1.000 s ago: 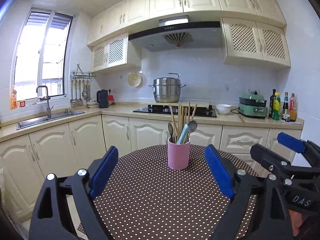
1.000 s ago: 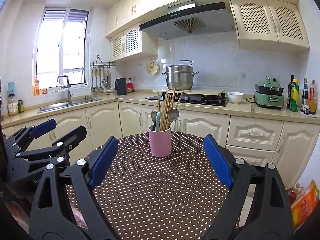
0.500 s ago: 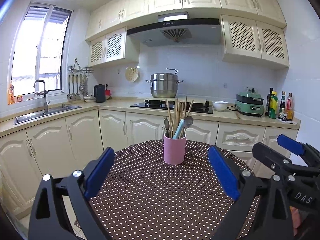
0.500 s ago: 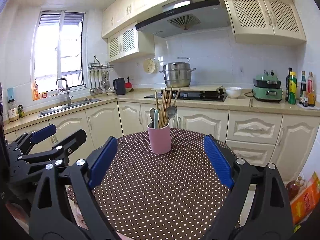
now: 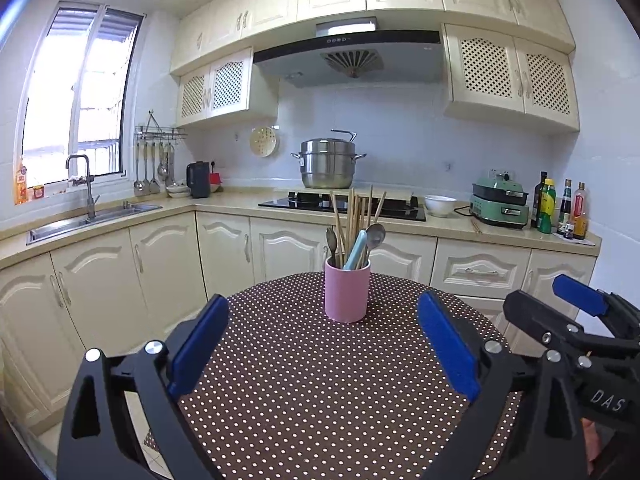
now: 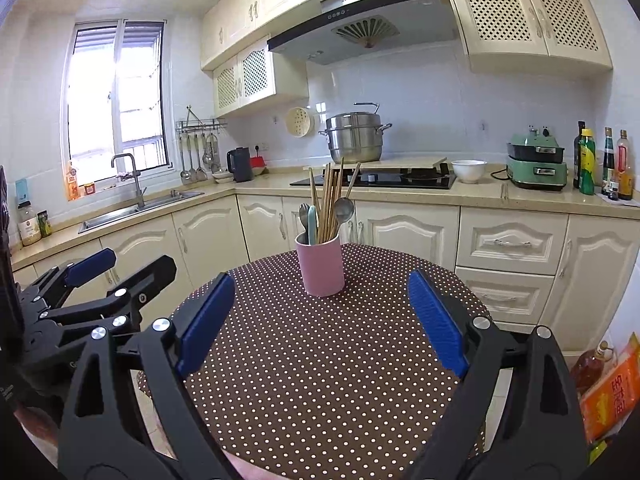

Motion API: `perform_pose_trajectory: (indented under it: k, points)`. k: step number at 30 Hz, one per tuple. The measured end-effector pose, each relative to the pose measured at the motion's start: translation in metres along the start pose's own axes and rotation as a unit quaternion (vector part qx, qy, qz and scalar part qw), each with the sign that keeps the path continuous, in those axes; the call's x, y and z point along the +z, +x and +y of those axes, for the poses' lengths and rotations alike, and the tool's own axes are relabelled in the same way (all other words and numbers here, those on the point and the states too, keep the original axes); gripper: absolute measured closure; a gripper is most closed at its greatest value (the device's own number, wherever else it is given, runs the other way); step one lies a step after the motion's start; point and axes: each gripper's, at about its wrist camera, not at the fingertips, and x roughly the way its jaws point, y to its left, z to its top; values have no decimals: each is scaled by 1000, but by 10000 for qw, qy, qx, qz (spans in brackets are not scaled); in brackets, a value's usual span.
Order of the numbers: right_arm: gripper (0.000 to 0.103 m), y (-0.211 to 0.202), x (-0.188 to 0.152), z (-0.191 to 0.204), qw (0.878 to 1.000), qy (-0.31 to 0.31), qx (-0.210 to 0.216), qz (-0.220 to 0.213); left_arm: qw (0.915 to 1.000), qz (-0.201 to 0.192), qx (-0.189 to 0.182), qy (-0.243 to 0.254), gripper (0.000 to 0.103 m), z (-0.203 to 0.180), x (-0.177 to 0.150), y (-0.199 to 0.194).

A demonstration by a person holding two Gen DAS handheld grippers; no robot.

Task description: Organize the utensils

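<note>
One round table covered in a brown cloth with white polka dots [image 5: 320, 392] filled the lower half of both views, with the cream kitchen cabinets [image 5: 168, 256] behind it. Two black grippers with blue pads were held low over its near edge, side by side: the left gripper [image 5: 322, 344] had its jaws spread wide and held nothing, and the right gripper [image 6: 320, 320] was likewise spread wide and empty. Each appeared in the other's camera, the right one at 3 o'clock in the left view, the left one at 9 o'clock in the right view. One pink cylindrical utensil cup [image 5: 346, 290] stood upright on the cloth at 12 o'clock from both grippers, well apart from them. It held a bundle of wooden chopsticks [image 5: 354, 216], too crowded to count, two metal spoons [image 5: 375, 236] and one pale blue handle [image 5: 355, 250].
</note>
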Motion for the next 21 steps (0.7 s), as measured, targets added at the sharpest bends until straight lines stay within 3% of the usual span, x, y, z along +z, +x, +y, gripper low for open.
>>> perform_pose_trajectory:
  k: [21]
  points:
    - [16, 2, -2, -4, 9999, -3, 67, 92, 9999, 102, 103, -43, 9, -2, -5, -2]
